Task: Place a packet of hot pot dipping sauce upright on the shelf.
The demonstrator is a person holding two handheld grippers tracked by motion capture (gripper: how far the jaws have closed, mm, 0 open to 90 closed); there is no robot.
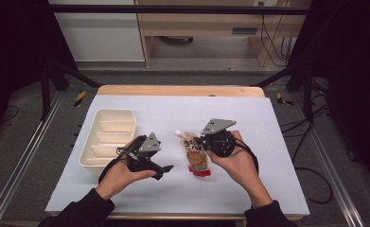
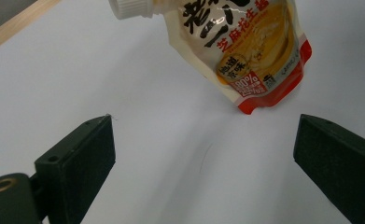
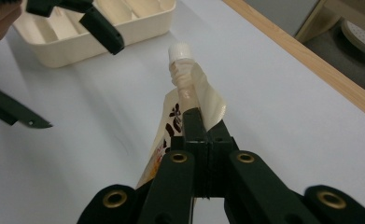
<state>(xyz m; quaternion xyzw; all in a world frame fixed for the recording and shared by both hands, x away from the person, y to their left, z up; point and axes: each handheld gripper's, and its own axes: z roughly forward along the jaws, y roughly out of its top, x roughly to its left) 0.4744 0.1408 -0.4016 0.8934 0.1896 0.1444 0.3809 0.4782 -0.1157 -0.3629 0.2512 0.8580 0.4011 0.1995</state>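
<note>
Pinching the spouted sauce pouch (image 3: 189, 100) at its crumpled upper edge just below the white cap (image 3: 179, 50), the right gripper (image 3: 198, 122) is holding it with fingers pressed together on thin film; such a shallow bite is risking slip or swing. Left gripper (image 2: 203, 154) is hovering alongside, fingers spread and empty. Pouch is hanging just above the bench (image 1: 268, 123), long axis sloping, cap pointing toward the cream divided tray (image 1: 108, 135), red base (image 2: 273, 91) nearest the person.

This looks like a lab set up for recording. The bench (image 1: 277, 156) carries a plain white sheet and stands inside a frame of dark metal bars (image 1: 173, 9), with rails (image 1: 22, 165) along the grey floor, loose cables (image 1: 310, 170), and bare wooden furniture (image 1: 211, 23) behind.
</note>
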